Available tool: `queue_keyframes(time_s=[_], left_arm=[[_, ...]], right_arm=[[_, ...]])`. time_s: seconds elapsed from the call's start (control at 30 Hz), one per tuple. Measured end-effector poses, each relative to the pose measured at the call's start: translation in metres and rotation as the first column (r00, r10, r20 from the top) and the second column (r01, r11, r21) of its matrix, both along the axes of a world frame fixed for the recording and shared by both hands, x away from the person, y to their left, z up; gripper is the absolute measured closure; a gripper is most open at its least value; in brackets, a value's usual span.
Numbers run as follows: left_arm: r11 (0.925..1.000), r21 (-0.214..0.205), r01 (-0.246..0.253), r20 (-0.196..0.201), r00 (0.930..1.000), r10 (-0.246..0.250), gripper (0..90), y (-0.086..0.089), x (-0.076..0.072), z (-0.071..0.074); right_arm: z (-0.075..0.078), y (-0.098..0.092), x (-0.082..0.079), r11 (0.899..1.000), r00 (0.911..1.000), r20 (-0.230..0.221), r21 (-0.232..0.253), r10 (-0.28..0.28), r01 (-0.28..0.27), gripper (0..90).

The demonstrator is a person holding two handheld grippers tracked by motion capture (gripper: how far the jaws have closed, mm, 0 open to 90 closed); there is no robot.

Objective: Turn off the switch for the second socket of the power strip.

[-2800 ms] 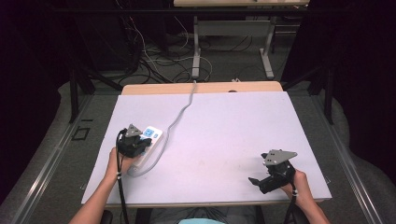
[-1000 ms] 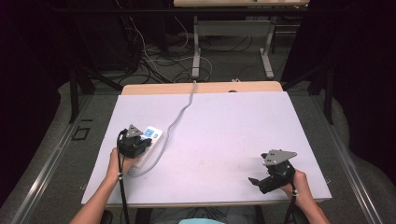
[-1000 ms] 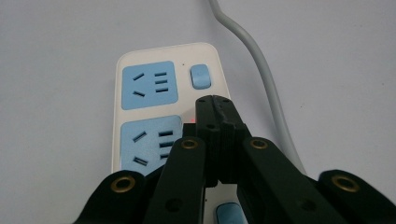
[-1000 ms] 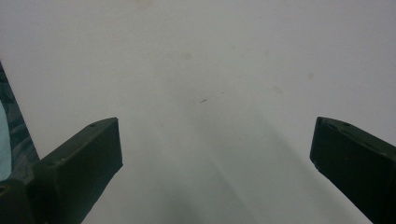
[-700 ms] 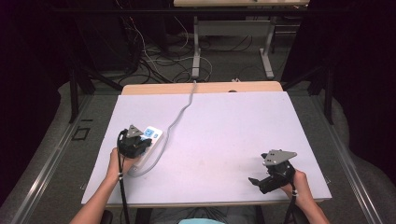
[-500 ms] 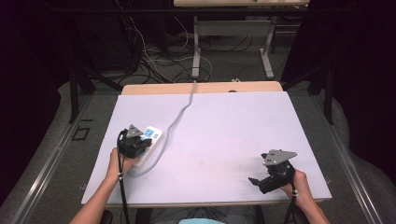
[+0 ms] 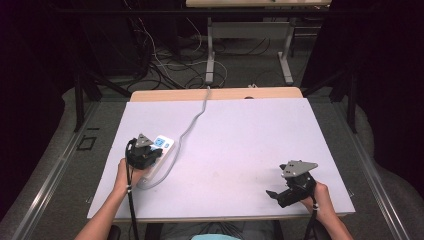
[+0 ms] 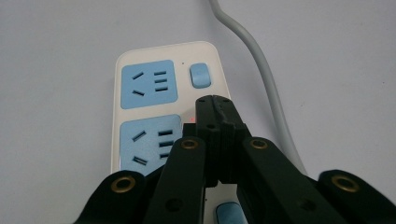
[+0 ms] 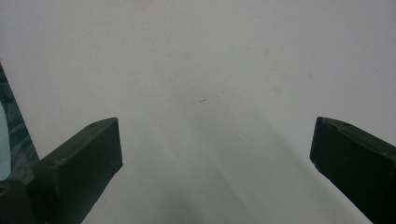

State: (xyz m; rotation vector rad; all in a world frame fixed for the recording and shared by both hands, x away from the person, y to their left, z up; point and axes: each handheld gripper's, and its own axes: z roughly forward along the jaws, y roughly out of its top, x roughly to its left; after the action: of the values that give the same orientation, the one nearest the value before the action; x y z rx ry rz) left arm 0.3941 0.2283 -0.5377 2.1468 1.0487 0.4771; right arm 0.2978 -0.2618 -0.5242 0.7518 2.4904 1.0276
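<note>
On the smooth white surface (image 7: 235,145), broad open room separates your clenched left tool (image 8: 214,106), tips over the glossy rounded power strip (image 8: 154,93) near the left edge, from your released right tool (image 9: 212,154).

My left gripper (image 8: 214,108) points down, its fingers (image 8: 205,122) pressed tight together. My right gripper (image 7: 272,194) sits low and level, fingers (image 9: 79,163) spread wide, both forearms entering from the near edge.

lab: floor cables (image 7: 165,65), dark curtains (image 7: 380,75)
</note>
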Motion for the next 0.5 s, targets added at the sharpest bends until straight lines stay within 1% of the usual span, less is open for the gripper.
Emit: queue_keyframes(time_s=[0.03,0.07,0.3,0.37,0.5], left_arm=[[1.0,-0.002,0.0,0.002,1.0,0.0,90.0,-0.0001,0.0002,-0.0001],[1.0,-0.001,0.002,0.003,1.0,-0.002,90.0,0.0001,0.0003,-0.0001],[1.0,0.006,0.001,-0.003,1.0,-0.001,90.0,0.0004,0.0001,0.0004],[1.0,-0.002,0.002,0.003,1.0,-0.002,90.0,0.0001,0.0004,0.0],[1.0,-0.002,0.003,0.003,1.0,-0.003,90.0,0.0001,0.0003,0.0]], right_arm=[[-0.0007,0.0004,0.0001,1.0,0.9999,0.01,0.006,-0.006,0.006,1.6],[-0.0007,0.0004,0.0001,1.0,0.9999,0.01,0.006,-0.006,0.006,1.6],[-0.0002,0.0002,-0.0001,1.0,1.0,-0.004,-0.001,-0.002,0.002,1.6],[-0.0002,0.0002,-0.0001,1.0,1.0,-0.004,-0.001,-0.002,0.002,1.6],[-0.0001,0.0,0.0001,1.0,1.0,-0.001,-0.002,0.001,-0.001,1.6]])
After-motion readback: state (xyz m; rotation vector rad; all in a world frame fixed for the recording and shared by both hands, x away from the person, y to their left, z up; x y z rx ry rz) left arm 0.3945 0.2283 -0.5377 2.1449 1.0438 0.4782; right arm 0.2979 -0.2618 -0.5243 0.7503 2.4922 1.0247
